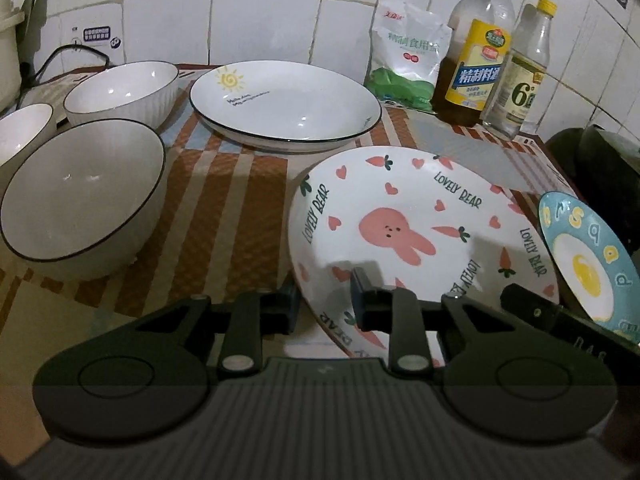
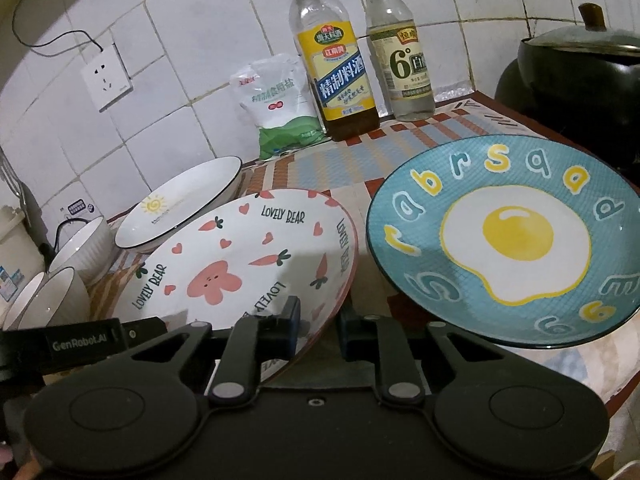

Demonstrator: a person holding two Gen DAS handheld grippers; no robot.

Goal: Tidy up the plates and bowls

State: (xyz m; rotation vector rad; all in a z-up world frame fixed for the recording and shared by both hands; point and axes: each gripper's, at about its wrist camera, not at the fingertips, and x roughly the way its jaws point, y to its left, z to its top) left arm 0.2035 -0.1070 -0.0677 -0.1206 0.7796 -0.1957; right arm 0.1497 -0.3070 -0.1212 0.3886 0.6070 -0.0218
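A tiled kitchen counter under a striped mat [image 1: 240, 208]. Both the left gripper [image 1: 324, 304] and right gripper [image 2: 318, 330] clamp the rabbit plate [image 1: 400, 220], tilted beside the egg plate [image 2: 500, 240]; keep both grips level while stacking.

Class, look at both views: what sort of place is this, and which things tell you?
Probably a home kitchen counter: white tiled wall, yellow-labelled cooking wine bottle, dark lidded pot beside it.

Both the left gripper [image 1: 325, 300] and right gripper [image 2: 318, 330] have fingers narrowly parted.
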